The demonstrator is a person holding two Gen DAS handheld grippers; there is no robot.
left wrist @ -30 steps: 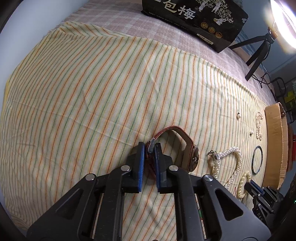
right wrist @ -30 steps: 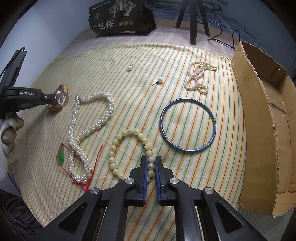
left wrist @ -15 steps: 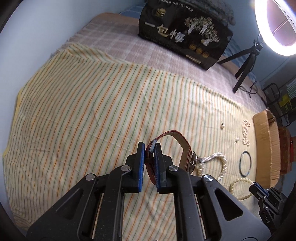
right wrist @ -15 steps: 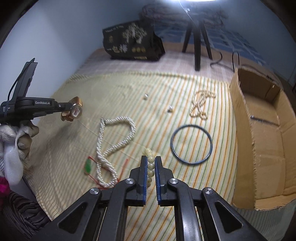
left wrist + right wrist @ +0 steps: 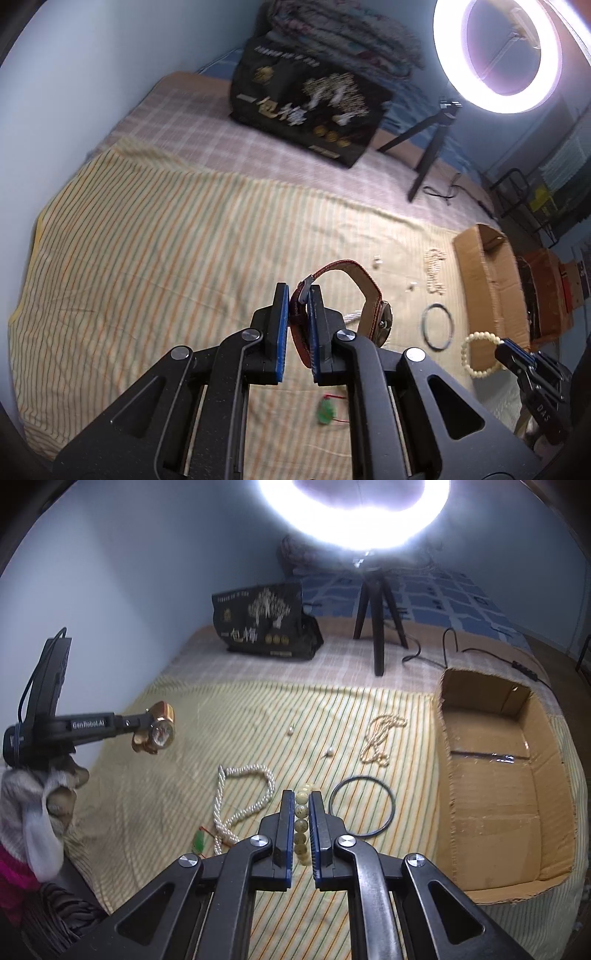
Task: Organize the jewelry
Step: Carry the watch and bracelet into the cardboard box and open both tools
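My left gripper (image 5: 297, 295) is shut on the strap of a brown leather watch (image 5: 364, 291) and holds it in the air above the striped cloth; it also shows in the right wrist view (image 5: 157, 733). My right gripper (image 5: 301, 801) is shut on a cream bead bracelet (image 5: 301, 825), lifted off the cloth; the bracelet hangs from it in the left wrist view (image 5: 476, 354). An open cardboard box (image 5: 491, 775) lies to the right. On the cloth lie a white pearl necklace (image 5: 243, 801), a dark bangle (image 5: 362, 805), a small pearl strand (image 5: 380, 738) and a green pendant (image 5: 199, 843).
Two loose pearl earrings (image 5: 290, 732) lie mid-cloth. A black bag (image 5: 264, 622) and a ring-light tripod (image 5: 376, 620) stand at the back of the bed. The person's gloved hand (image 5: 37, 797) is at the left. The bed edge runs along the near side.
Both grippers have risen well above the cloth, the left carrying the watch and the right carrying the bead bracelet off the cloth. The views now take in the ring light and box.
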